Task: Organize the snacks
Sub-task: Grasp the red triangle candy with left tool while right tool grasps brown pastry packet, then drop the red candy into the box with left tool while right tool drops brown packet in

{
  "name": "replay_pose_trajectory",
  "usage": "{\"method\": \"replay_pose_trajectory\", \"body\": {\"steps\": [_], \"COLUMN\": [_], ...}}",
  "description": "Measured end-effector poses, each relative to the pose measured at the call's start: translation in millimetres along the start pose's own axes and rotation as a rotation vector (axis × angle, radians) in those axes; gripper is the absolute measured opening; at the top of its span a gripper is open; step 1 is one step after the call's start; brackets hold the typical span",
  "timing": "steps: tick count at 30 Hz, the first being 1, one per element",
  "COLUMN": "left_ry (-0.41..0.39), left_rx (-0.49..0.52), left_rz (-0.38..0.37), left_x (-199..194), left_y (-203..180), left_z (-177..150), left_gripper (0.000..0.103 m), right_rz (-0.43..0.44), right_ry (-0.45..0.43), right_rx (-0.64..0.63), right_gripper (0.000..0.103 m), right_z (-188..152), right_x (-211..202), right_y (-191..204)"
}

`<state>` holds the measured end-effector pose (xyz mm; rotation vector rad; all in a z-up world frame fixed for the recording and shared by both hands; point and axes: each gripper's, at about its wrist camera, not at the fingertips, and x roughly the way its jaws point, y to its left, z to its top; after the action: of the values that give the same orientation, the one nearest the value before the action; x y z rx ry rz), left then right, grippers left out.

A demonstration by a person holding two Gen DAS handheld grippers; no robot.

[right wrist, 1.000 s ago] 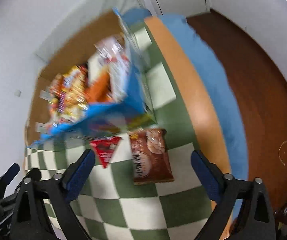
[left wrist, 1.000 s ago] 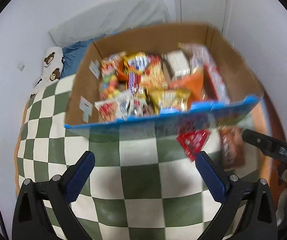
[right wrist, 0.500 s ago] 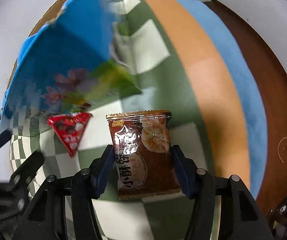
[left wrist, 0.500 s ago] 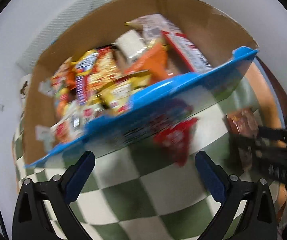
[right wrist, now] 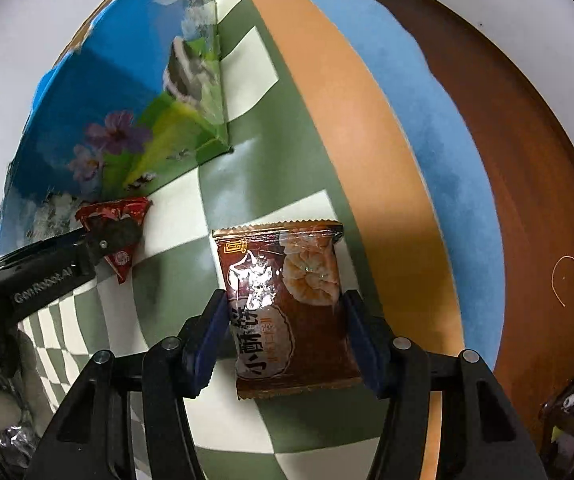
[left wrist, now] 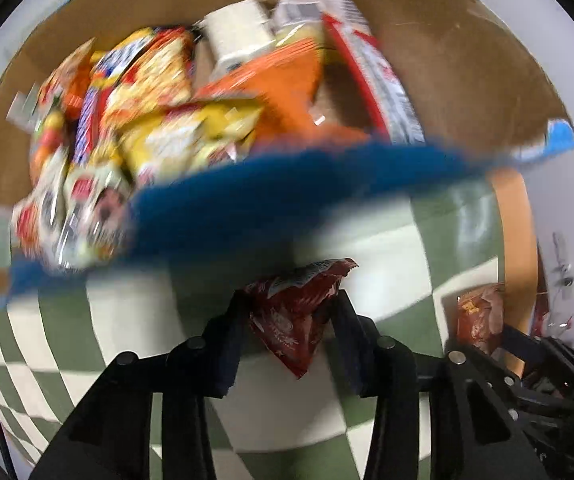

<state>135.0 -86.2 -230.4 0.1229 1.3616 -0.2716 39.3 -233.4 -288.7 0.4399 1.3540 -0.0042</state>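
- Right gripper (right wrist: pixel 287 340): jaws closed against both edges of the brown snack packet (right wrist: pixel 287 304), which lies on the checkered cloth (right wrist: pixel 299 144).
- Left gripper (left wrist: pixel 291 328): jaws pinch the red triangular packet (left wrist: pixel 295 320).
- Just beyond both, the blue-fronted cardboard box (left wrist: pixel 287 200), full of snacks (left wrist: pixel 159 92), blocks the way ahead.

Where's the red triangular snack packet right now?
The red triangular packet sits between the left gripper's fingers just in front of the snack box, left of the brown packet.
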Motion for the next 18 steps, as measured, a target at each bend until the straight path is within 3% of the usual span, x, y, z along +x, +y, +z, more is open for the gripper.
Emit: {"method": "replay_pose_trajectory", "body": {"steps": [10,13,14,15,18], "left_ry": [0.155,0.168,0.183,0.202,0.194], "left_rx": [-0.132,-0.170,-0.182,-0.195,-0.230], "left_rz": [-0.021,-0.060,-0.072,-0.086,-0.087], "left_x": [-1,6,11,17,28], "left_y": [79,89,90,93,96], "left_z": [-134,-147,-147,-147,-150], "left_gripper": [0.039,0.046,0.058,0.062,0.063], "right_rz": [0.028,0.005,-0.002,-0.005,-0.013], "right_ry": [0.124,0.139,0.141,0.144,0.153], "right_rx": [-0.158,-0.183,-0.178,-0.174,-0.173], "right_gripper": [0.060,0.061,0.061,0.062,0.062], "right_z": [-60,-69,-70,-69,-73], "right_x": [12,18,20,22,26], "right_y": [43,50,51,52,51]}}
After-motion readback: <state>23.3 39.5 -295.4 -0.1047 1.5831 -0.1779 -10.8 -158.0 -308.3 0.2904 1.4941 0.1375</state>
